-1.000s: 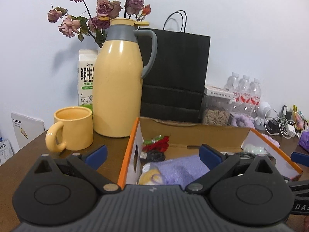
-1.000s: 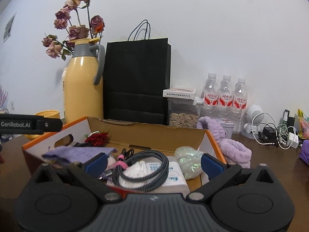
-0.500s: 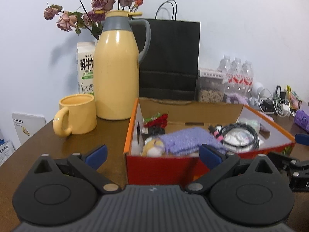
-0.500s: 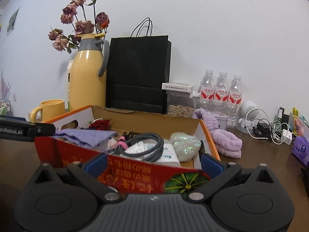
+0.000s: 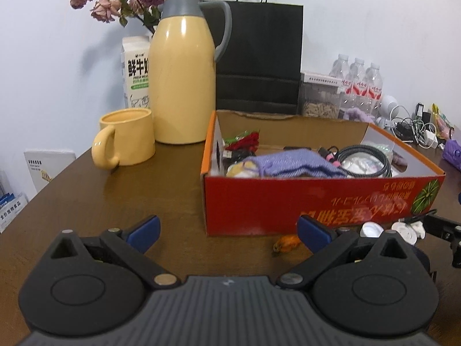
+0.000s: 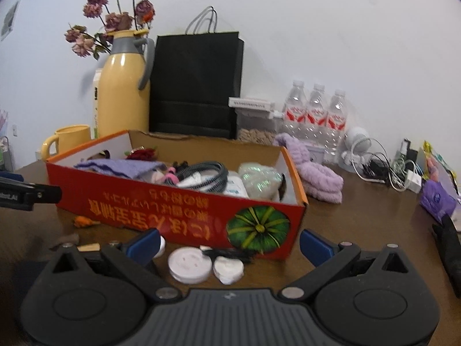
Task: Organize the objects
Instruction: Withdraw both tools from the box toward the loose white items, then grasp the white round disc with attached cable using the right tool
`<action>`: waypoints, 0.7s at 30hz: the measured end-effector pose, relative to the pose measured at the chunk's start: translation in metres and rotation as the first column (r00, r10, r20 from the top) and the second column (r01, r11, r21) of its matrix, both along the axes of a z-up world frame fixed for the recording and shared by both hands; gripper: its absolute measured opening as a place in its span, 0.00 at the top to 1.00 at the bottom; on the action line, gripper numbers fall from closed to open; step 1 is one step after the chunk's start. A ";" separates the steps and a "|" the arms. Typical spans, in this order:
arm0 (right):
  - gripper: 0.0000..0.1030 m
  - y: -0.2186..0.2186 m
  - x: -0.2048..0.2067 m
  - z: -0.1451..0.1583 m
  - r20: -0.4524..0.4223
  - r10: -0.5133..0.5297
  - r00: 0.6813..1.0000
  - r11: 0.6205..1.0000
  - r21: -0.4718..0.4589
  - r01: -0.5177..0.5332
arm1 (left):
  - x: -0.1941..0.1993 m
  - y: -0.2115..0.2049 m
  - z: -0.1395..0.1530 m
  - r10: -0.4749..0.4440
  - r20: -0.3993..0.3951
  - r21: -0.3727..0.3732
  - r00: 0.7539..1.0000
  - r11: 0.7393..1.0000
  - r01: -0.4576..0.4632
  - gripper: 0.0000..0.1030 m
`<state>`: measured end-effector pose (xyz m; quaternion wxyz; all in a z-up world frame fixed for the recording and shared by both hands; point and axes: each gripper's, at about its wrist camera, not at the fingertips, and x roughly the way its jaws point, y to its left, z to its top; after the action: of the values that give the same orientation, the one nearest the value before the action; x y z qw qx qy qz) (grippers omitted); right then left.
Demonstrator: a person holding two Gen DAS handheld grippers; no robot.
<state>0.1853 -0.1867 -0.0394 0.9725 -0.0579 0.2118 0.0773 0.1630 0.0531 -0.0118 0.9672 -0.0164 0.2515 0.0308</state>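
A red cardboard box (image 5: 311, 201) with an orange rim stands on the brown table; it also shows in the right wrist view (image 6: 161, 201). It holds a purple cloth (image 5: 291, 164), a coiled grey cable (image 6: 207, 173), a red flower (image 6: 142, 153) and a shiny packet (image 6: 259, 177). My left gripper (image 5: 227, 230) is open and empty, short of the box's front left corner. My right gripper (image 6: 229, 243) is open and empty above small white round pieces (image 6: 188, 265) lying before the box. A small orange item (image 5: 286, 242) lies by the box front.
A yellow mug (image 5: 125, 137), yellow thermos (image 5: 184, 69), milk carton (image 5: 137, 69) and black paper bag (image 5: 259, 54) stand behind the box. Water bottles (image 6: 315, 109), a purple headband (image 6: 317, 173), tangled chargers (image 6: 400, 170) and a purple pouch (image 6: 436, 199) sit right.
Both grippers have pulled back and away from the box; its red front face and the small pieces before it have come into view. Both stay open.
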 end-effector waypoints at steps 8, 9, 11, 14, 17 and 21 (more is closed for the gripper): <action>0.15 -0.005 0.016 -0.005 -0.081 0.013 0.997 0.999 0.052 -0.009 | -0.005 0.003 -0.001 0.010 -0.006 -0.008 1.000 1.000 -0.010 0.00; 0.18 -0.006 0.020 -0.006 -0.096 0.017 0.995 0.998 0.063 -0.011 | -0.005 0.003 -0.001 0.011 -0.007 -0.008 1.000 1.000 -0.011 0.00; 0.28 -0.006 0.030 -0.007 -0.119 0.019 0.993 0.997 0.083 -0.009 | -0.005 0.003 -0.001 0.011 -0.008 -0.007 1.000 1.000 -0.011 0.00; 0.53 -0.005 0.039 -0.010 -0.152 0.034 0.988 0.995 0.100 -0.019 | -0.005 0.003 -0.001 0.010 -0.011 -0.006 1.000 1.000 -0.010 0.00; 0.58 -0.004 0.038 -0.011 -0.153 0.049 0.987 0.993 0.111 -0.032 | -0.005 0.003 -0.001 0.007 -0.014 -0.006 1.000 1.000 -0.007 0.00; 0.63 -0.001 0.030 -0.007 -0.109 0.064 0.992 0.994 0.101 -0.053 | -0.004 0.003 -0.002 0.007 -0.019 -0.005 1.000 1.000 -0.007 0.00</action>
<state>0.2156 -0.1880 -0.0464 0.9581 -0.0120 0.2601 0.1190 0.1586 0.0557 -0.0137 0.9647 -0.0197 0.2606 0.0338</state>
